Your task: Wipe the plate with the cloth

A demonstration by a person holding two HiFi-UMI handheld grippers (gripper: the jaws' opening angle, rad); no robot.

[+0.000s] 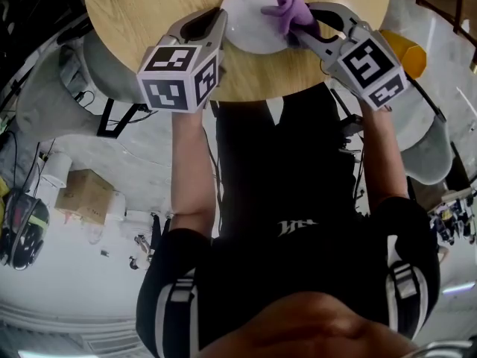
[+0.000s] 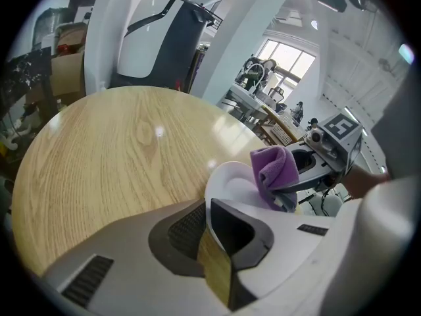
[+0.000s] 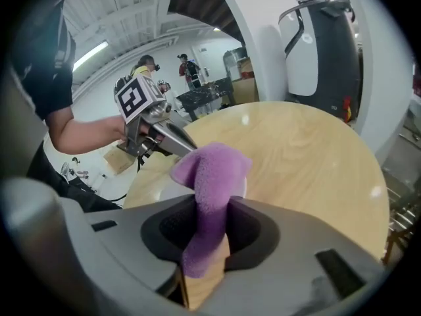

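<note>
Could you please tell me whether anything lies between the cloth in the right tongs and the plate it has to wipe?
Nothing visible does. The right tongs grip the purple cloth over the white plate, whose visible surface is bare. The left tongs only clamp its left rim.

Left claw pitched down, jaws clamped on plate rim. Right claw pitched down, jaws pinching cloth. Left forearm and right forearm stretched forward.
</note>
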